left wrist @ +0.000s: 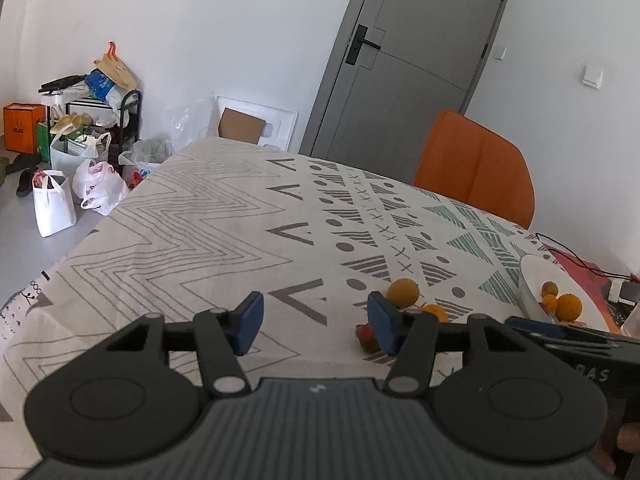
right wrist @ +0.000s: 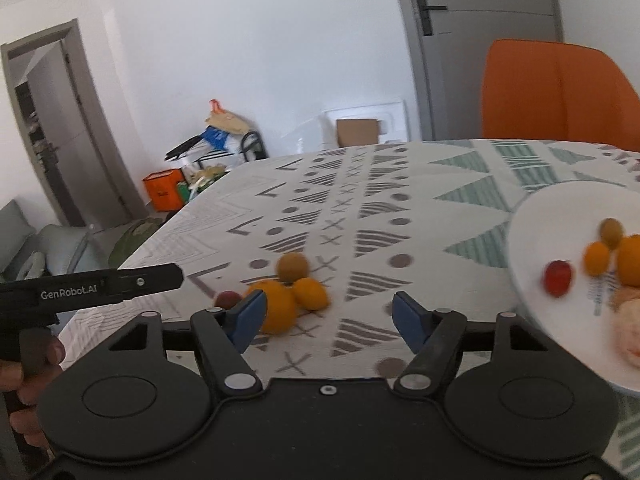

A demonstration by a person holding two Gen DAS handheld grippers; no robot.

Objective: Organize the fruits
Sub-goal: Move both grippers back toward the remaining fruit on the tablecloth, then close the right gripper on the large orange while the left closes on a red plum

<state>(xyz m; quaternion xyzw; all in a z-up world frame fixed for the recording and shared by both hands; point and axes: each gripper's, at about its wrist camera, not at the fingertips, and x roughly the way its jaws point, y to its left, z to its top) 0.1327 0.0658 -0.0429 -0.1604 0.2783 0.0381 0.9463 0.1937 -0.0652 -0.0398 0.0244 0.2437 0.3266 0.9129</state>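
Left gripper (left wrist: 315, 324): fingers spread wide, nothing between them, hovering over the counter (left wrist: 208, 216) with its patterned cloth. Loose fruit cluster just beyond the right finger: a dull yellow-brown fruit (left wrist: 403, 292), an orange (left wrist: 435, 312) and a small red fruit (left wrist: 365, 334) (partly hidden by that finger). Right gripper (right wrist: 328, 318): fingers likewise spread, empty. Same cluster at its left finger: large orange (right wrist: 278, 308), smaller orange (right wrist: 310, 293), brownish fruit (right wrist: 293, 266), dark red fruit (right wrist: 227, 300). White plate (right wrist: 532, 216) right of right finger, holding oranges and a red fruit (right wrist: 557, 277) (blurred).
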